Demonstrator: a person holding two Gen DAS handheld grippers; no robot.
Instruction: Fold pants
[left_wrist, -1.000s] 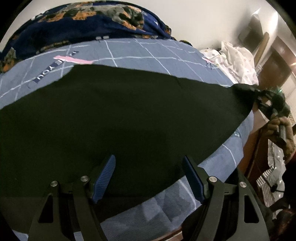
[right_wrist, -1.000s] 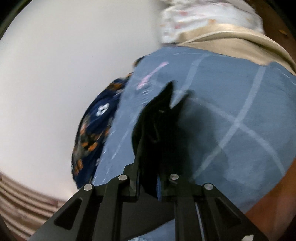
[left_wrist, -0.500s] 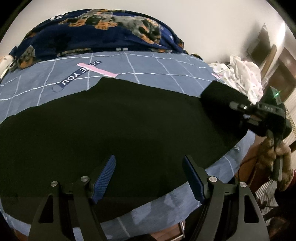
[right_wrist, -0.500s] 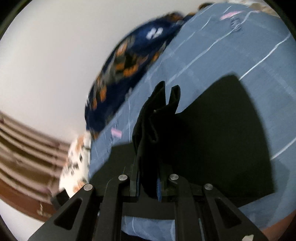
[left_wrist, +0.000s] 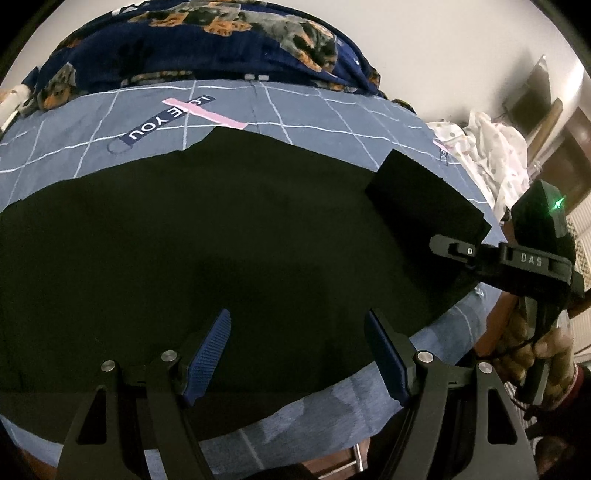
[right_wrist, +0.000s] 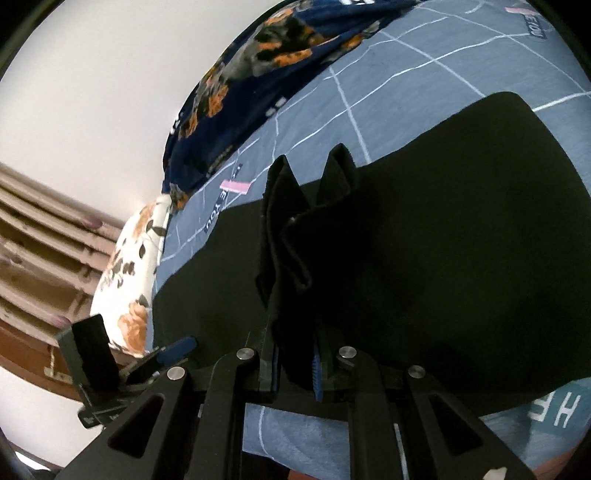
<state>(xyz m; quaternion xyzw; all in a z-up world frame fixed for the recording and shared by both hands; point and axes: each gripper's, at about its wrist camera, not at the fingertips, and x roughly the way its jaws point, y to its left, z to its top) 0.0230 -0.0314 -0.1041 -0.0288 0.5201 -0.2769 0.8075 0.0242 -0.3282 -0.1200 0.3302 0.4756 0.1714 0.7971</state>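
Black pants (left_wrist: 207, 240) lie spread flat across a blue grid-patterned bedsheet (left_wrist: 303, 110). My left gripper (left_wrist: 297, 354) is open and empty, hovering just above the pants near the bed's front edge. My right gripper (right_wrist: 295, 365) is shut on a bunched end of the pants (right_wrist: 295, 229) and holds it lifted. In the left wrist view that end (left_wrist: 424, 199) is folded back over the rest of the pants, with the right gripper (left_wrist: 458, 251) at the right side. The left gripper also shows in the right wrist view (right_wrist: 173, 350).
A dark blue dog-print blanket (left_wrist: 207, 40) is heaped along the far side of the bed. White spotted cloth (left_wrist: 495, 147) lies at the right. A floral pillow (right_wrist: 129, 266) sits at one end. The wooden bed frame (left_wrist: 340, 454) runs below the front edge.
My right gripper has swung the held end of the pants from the right edge inward over the laid-out pants. My left gripper has stayed open over the near edge.
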